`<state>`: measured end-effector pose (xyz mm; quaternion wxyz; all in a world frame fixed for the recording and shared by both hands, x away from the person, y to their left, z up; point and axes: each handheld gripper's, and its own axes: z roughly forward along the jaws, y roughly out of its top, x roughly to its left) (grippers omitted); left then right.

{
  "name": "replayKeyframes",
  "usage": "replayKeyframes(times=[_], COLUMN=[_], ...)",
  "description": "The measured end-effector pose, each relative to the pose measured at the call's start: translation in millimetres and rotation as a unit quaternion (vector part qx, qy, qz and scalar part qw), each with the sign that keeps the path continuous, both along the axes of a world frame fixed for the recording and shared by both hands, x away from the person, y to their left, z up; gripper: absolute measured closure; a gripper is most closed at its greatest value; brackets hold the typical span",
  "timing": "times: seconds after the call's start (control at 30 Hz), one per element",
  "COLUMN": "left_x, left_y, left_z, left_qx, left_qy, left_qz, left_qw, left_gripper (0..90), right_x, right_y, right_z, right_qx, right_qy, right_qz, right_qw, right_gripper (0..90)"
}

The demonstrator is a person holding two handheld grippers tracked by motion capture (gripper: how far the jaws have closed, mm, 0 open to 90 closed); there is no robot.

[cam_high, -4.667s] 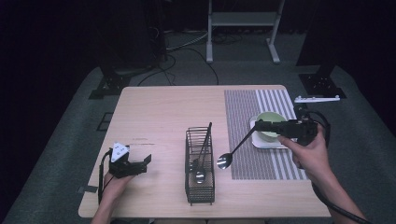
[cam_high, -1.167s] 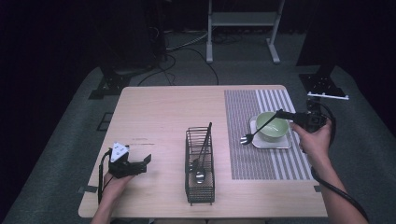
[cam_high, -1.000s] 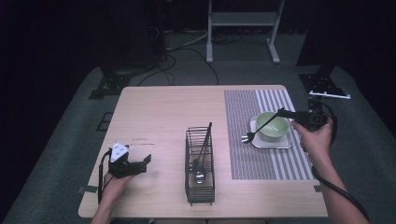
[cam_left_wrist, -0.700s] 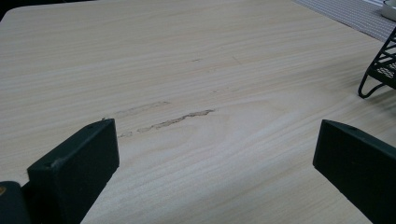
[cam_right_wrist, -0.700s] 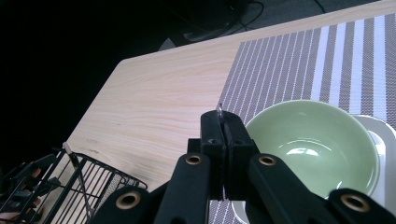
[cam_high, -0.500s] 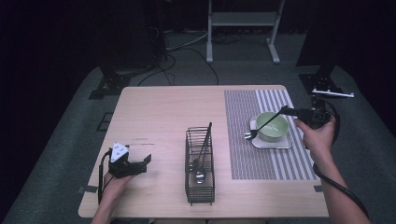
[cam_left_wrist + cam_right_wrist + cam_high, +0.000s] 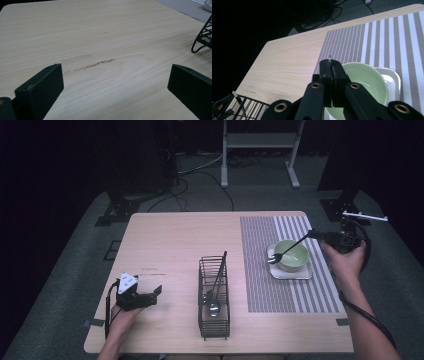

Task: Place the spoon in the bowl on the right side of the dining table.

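Note:
My right gripper [image 7: 313, 234] is at the table's right edge, shut on the handle of a metal spoon [image 7: 285, 250]. The spoon slants down to the left, and its head hangs at the left rim of a green bowl [image 7: 296, 258]. The bowl stands on a white square plate [image 7: 300, 274]. In the right gripper view the shut gripper [image 7: 332, 67] grips the thin handle tip of the spoon [image 7: 330, 59] above the bowl [image 7: 367, 80]. My left gripper [image 7: 156, 293] rests open on the wood at the front left, and the left gripper [image 7: 115, 85] has bare table between its jaws.
A black wire basket [image 7: 202, 285] stands at the table's front middle with a spoon and a dark-handled utensil [image 7: 220, 270] in it. A striped placemat [image 7: 260, 270] covers the right part of the table. Cables and stand legs lie on the floor behind.
The right gripper has carried the spoon from beside the basket to the right and back, so its head is now at the bowl's rim. The left gripper has stayed put.

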<state>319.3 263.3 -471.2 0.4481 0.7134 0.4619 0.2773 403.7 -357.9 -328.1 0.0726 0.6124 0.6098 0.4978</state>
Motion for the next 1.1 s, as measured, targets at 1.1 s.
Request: replayKeyframes(times=[1.1], left_x=[0.6], left_y=[1.9], left_z=[0.2], left_qx=[-0.004], left_qy=[-0.001], left_qz=[0.006], left_qw=[1.0], left_gripper=[0.0], right_x=[3.4], right_y=[-33.7], right_z=[11.2], right_qx=[-0.006], right_qy=[0.001], right_qz=[-0.061], right_qw=[0.9981], right_gripper=[88.6])
